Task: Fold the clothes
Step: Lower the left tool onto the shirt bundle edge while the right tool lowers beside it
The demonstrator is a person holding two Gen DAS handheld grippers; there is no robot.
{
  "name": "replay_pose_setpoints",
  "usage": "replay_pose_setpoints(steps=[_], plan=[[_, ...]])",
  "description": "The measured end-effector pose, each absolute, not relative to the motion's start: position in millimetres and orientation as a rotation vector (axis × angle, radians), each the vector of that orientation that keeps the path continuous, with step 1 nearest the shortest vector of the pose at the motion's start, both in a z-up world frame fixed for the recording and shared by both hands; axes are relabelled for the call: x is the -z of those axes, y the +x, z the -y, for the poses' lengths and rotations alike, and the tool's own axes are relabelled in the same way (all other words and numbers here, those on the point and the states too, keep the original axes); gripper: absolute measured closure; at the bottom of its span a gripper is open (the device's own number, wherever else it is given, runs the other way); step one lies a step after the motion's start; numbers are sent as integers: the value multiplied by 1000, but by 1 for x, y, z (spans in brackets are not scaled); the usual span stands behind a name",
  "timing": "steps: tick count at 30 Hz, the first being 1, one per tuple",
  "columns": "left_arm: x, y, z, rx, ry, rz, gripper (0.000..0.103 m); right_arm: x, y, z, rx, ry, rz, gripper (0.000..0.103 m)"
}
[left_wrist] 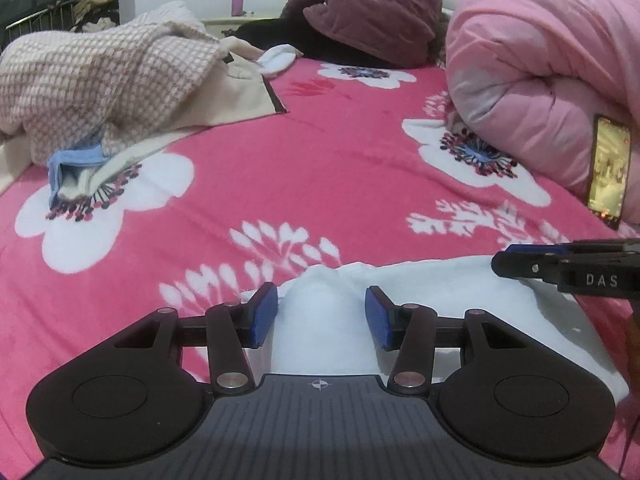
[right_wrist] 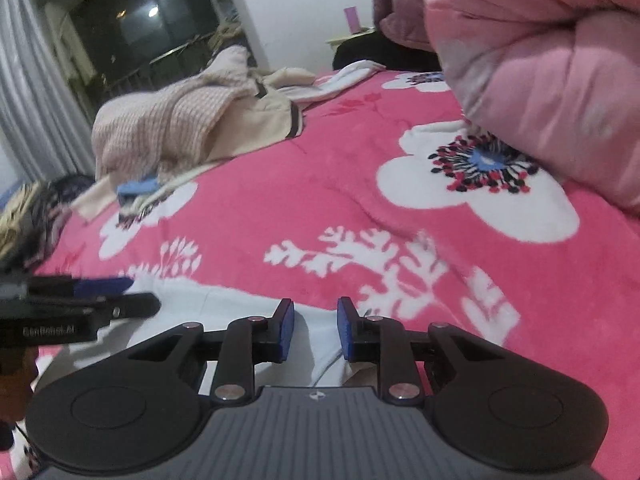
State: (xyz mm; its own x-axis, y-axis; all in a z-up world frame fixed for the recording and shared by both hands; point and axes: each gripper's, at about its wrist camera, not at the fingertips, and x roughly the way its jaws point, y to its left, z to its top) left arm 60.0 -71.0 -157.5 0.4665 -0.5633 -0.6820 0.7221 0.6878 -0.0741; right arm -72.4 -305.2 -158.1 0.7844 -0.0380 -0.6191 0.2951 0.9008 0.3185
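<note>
Nearest to both cameras, a white garment (left_wrist: pixel 420 280) lies flat at the near edge of the bed, on a pink blanket (left_wrist: pixel 280 168) printed with large white flowers. The left gripper (left_wrist: pixel 321 314) sits low over the garment's near-left part; its blue pads (left_wrist: pixel 266 312) stand wide apart, with a raised hump of the white cloth between them, touching neither. The right gripper (right_wrist: pixel 316 330) hovers over the garment's right end, where the cloth looks pale blue-white in the right wrist view. Its fingers are narrowly parted, with cloth seen through the gap; whether the pads touch the fabric cannot be told. Each gripper shows in the other's view as a dark bar with a blue tip, low above the garment.

Farther along, towards the left edge of the bed, a heap of clothes rests on the blanket: a checked beige knit (left_wrist: pixel 92 88) lies over a cream garment with dark trim (left_wrist: pixel 240 96), and a small light-blue piece (left_wrist: pixel 74 164) pokes out at the heap's near side. On the right side a rolled pink quilt (left_wrist: pixel 540 80) sits on the blanket, with a lit phone (left_wrist: pixel 608 168) leaning upright against its near face. At the far edge lies a maroon padded item (left_wrist: pixel 376 4), beside dark cloth. Beyond the bed, a purple cup (left_wrist: pixel 237 1) stands on a pale surface by the wall.
</note>
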Motion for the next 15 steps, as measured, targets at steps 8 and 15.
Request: replay_pose_setpoints(steps=[8, 15], plan=[[137, 54, 54, 780, 163, -707, 49, 143, -101, 336, 173, 698, -540, 56], [129, 37, 21, 714, 115, -787, 47, 131, -123, 343, 188, 787, -592, 42]])
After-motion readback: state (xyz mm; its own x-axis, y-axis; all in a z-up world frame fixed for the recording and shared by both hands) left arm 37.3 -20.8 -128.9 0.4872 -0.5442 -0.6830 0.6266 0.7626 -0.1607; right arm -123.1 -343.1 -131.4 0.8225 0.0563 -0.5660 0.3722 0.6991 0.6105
